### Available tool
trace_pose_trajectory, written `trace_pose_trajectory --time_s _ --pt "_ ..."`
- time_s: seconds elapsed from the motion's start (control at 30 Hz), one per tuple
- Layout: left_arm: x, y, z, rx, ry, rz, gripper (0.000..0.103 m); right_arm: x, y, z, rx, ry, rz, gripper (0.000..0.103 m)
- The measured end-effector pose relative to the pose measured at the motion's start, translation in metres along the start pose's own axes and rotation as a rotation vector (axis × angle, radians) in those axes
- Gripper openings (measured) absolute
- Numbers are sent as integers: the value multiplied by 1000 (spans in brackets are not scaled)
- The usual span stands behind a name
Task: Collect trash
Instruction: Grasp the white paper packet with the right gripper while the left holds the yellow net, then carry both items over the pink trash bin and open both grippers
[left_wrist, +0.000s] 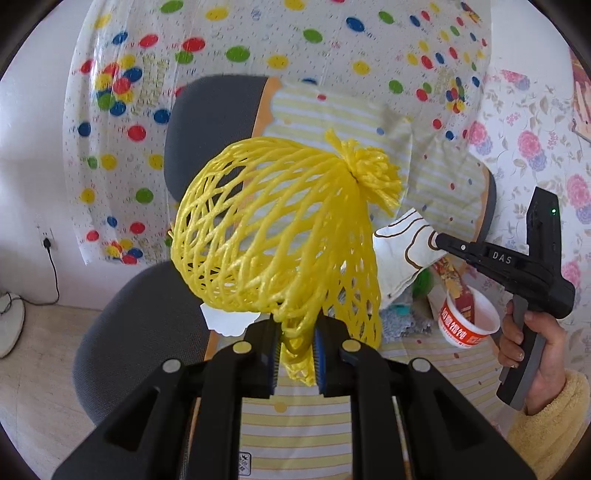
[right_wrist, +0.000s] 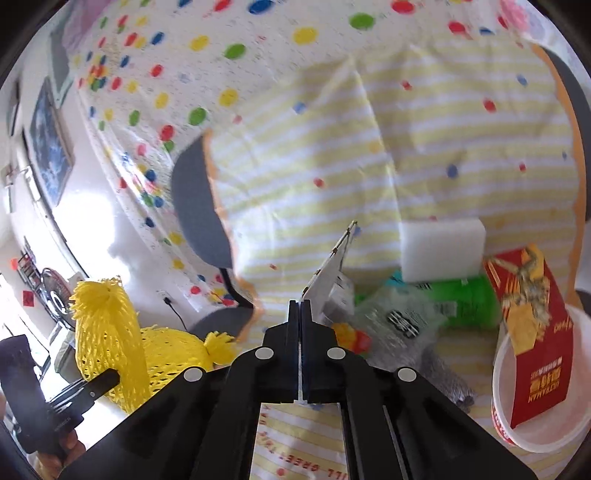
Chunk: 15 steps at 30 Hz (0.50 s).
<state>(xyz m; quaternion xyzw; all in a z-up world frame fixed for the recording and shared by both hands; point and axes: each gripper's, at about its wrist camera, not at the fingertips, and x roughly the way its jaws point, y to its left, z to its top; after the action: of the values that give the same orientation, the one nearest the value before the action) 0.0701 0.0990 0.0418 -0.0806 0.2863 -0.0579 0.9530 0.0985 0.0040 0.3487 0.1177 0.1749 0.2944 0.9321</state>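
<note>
Left gripper (left_wrist: 295, 350) clamps yellow foam net (left_wrist: 273, 236), lifted clear. Right gripper (right_wrist: 300, 314) pinches white card (right_wrist: 330, 266). We are mid-collection; next, we need a bin.

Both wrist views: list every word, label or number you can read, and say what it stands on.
"DAS": on the right gripper.
"ULTRAMAN", seen upside down: on the red packet in the noodle cup.
Red characters on the cup's side: too small to read.
Red lettering on the striped cloth, upside down: only partly legible.
</note>
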Motion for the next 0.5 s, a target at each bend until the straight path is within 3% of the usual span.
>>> trace_pose_trajectory --time_s 0.1,0.13,0.17,0.2,0.27,0.33,0.5 --pt "-23 -13 14 24 -41 -12 13 -54 14 -9 -50 -79 -15 1" --pt "-31 -18 18 30 -54 -25 13 -29 40 -29 -63 -95 -23 1" --pt "-37 -23 21 36 -61 -35 13 -43 45 -30 -75 -110 -34 1" --pt "-42 -30 23 48 -65 -45 13 -29 69 -47 -88 -116 -50 1" --pt "-49 -47 22 79 -70 -75 13 -64 65 -65 -110 -133 -94 1" --pt "-52 -75 13 132 -68 -104 13 -55 84 -102 -122 -134 -140 1" --pt "-47 -143 -26 236 -34 -225 13 -118 74 -169 -114 -114 -283 1"
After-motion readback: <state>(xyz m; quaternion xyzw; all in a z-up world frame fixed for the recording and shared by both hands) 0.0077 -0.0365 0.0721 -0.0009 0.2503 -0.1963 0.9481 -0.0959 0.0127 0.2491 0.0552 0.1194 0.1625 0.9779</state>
